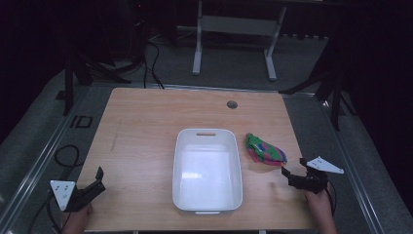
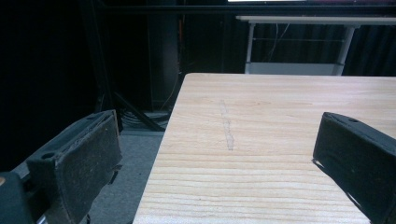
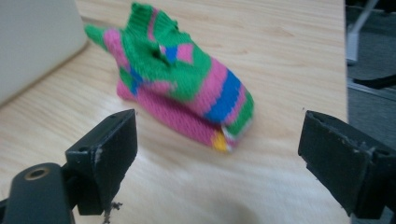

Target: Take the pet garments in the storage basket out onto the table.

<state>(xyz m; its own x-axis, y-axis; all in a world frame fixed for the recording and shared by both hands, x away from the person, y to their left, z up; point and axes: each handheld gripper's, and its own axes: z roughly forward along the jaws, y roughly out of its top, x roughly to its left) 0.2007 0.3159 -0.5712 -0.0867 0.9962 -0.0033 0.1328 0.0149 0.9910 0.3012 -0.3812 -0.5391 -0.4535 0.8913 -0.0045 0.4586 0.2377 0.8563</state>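
A striped knitted sock (image 1: 264, 150), green, pink and blue, lies bunched on the wooden table (image 1: 146, 126) just right of a white plastic bin (image 1: 207, 168). My right gripper (image 1: 293, 174) is close in front of the sock (image 3: 180, 84) near the table's right edge, open, with nothing between its jaws; the sock lies a short way beyond them. My left gripper (image 1: 99, 181) rests at the table's front left corner, open and empty. Its left gripper view looks along the bare table edge (image 2: 168, 140).
The bin holds nothing and sits in the middle of the table. A small round grommet (image 1: 232, 104) is set near the far edge. Tripod legs and cables stand on the grey floor around the table, and a white desk frame (image 1: 234, 29) stands behind.
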